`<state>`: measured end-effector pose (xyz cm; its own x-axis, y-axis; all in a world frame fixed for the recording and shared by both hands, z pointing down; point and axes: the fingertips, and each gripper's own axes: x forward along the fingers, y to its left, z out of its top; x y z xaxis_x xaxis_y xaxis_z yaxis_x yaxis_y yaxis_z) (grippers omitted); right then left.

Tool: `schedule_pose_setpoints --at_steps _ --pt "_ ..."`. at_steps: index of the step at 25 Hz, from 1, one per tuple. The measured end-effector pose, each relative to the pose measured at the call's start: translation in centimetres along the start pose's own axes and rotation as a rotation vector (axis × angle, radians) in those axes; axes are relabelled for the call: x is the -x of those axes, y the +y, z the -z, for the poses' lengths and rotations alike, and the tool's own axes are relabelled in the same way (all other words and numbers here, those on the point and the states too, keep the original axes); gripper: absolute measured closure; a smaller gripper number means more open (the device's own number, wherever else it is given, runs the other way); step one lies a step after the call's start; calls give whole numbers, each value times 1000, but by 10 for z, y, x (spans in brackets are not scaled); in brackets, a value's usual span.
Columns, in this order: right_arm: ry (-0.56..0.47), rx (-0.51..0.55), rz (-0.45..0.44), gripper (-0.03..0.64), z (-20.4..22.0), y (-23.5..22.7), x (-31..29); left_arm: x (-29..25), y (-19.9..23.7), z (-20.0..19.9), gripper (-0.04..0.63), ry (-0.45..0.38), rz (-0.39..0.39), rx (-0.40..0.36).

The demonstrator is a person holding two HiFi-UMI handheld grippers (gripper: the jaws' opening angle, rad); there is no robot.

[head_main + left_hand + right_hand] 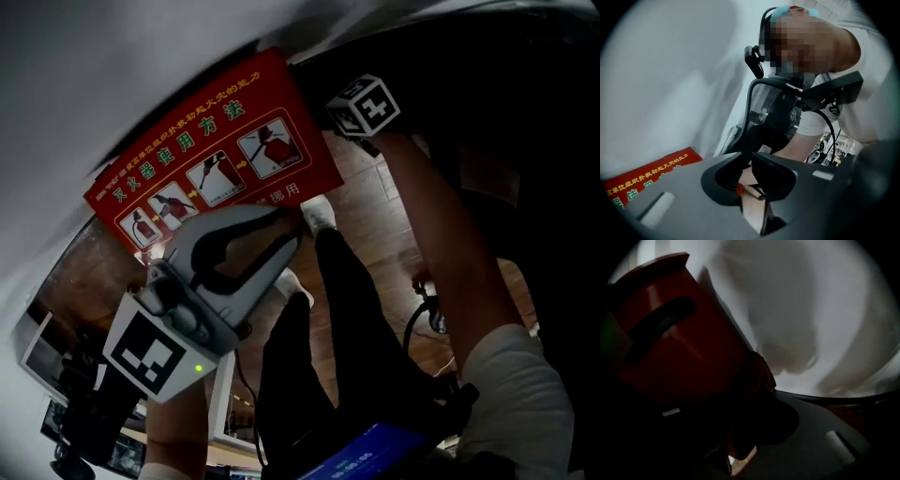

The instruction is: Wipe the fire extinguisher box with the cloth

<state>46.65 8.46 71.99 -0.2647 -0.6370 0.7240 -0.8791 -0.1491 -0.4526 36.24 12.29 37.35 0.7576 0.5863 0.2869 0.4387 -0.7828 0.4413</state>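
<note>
The fire extinguisher box [211,150] is seen, red, in the upper middle of the head view, against a pale wall [84,84]. The right gripper [746,439] is clamped on a dark cloth [757,376], which seems to lie against the box's side. The left gripper [289,225] is held lower left, jaws pressed together on nothing. The cloth should be kept flat and firm, and overlapping strokes are advised.
</note>
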Motion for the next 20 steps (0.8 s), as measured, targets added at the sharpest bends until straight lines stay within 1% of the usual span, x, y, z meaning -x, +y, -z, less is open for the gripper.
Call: schedule_pose_setpoints --at_steps 4,7,10,12,14,16,18,20 --pt "40 -6 -4 500 26 -18 -38 -12 6 4 534 5 39 -21" --pt "98 15 5 500 46 -35 -67 -18 9 9 534 7 63 -53" --pt "174 42 9 500 68 -46 -90 -21 10 14 534 15 72 -63" --pt "192 33 -3 500 76 -45 -98 -20 10 16 534 22 70 -69" --pt "186 10 -9 500 77 -41 -97 -20 10 18 534 21 65 -77" --pt "165 -33 10 500 80 -37 -83 -18 7 19 534 17 58 -70" --pt "143 -74 68 500 86 -35 -58 -12 1 18 534 14 53 -62" --pt "104 -75 135 500 89 -29 -26 -4 -7 16 534 6 50 -60"
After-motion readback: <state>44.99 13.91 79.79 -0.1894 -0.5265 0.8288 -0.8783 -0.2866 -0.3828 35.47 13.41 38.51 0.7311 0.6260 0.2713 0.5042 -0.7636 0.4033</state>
